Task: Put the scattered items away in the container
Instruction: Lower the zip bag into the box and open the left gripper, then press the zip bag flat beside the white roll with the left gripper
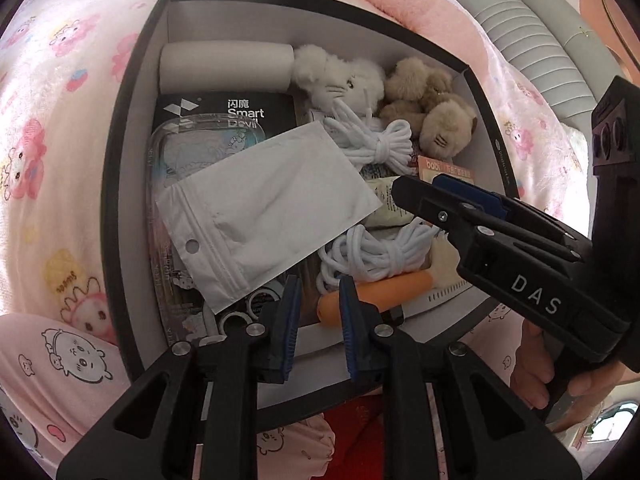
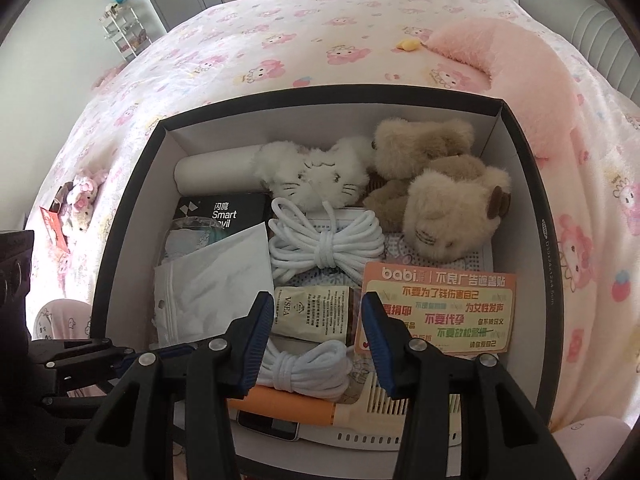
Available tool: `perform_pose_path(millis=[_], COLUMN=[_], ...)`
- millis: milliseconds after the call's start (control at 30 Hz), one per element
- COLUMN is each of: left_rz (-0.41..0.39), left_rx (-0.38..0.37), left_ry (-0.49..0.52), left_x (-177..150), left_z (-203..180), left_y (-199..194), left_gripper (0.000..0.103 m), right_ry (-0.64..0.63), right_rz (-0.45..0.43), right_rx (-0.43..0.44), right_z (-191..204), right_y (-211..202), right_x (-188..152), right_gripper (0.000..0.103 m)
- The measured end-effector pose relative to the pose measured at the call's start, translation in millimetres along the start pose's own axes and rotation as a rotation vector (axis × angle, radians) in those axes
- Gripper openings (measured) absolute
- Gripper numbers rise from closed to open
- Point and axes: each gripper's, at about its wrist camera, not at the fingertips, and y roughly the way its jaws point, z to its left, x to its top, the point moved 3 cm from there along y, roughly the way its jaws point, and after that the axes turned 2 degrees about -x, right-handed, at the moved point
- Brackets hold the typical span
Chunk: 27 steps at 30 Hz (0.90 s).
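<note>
The black box [image 2: 532, 208] sits on a bed [image 2: 320, 40] covered in a pink cartoon-print blanket, and it is already crowded with items. Along its far wall lie a white roll [image 2: 212, 168] at about ten o'clock, a white plush cat [image 2: 316, 172] at twelve, and a tan plush toy [image 2: 440, 196] at two. A black packet marked Smart Devil [image 2: 228, 210] lies just in front of the roll. A white zip pouch [image 1: 264, 212] lies tilted across the left half, partly covering the packet. One bundle of white cord [image 2: 324, 244] rests at the centre; a second cord bundle [image 2: 304, 368] lies at six o'clock, touching an orange-handled comb [image 2: 292, 400]. An orange sticker card [image 2: 436, 308] lies at four o'clock and a small VSEA sachet [image 2: 312, 312] just left of it.

The left gripper [image 1: 318, 320] hovers over the box's near edge, its jaws narrowly apart with nothing between them. The right gripper [image 2: 316, 344] hangs above the second cord bundle, jaws wide and empty.
</note>
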Motion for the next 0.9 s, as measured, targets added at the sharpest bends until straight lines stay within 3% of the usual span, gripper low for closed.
perform_pose_path(millis=[167, 433, 633, 767, 900], left_rz=[0.019, -0.048, -0.015, 0.009, -0.014], left_rx=[0.020, 0.084, 0.022, 0.030, 0.075], left_ry=[-0.017, -0.045, -0.039, -0.073, -0.116], left_x=[7, 36, 16, 13, 25], left_z=[6, 9, -4, 2, 5], left_y=[6, 1, -3, 4, 3], left_gripper=[0.018, 0.018, 0.021, 0.021, 0.022], right_ry=[0.009, -0.003, -0.031, -0.096, -0.125], right_rz=[0.021, 0.032, -0.009, -0.006, 0.016], right_rx=[0.002, -0.040, -0.080, -0.004, -0.049], right_z=[3, 5, 4, 17, 27], right_y=[9, 17, 17, 25, 35], right_x=[1, 3, 13, 26, 44], right_gripper=[0.042, 0.042, 0.042, 0.042, 0.042])
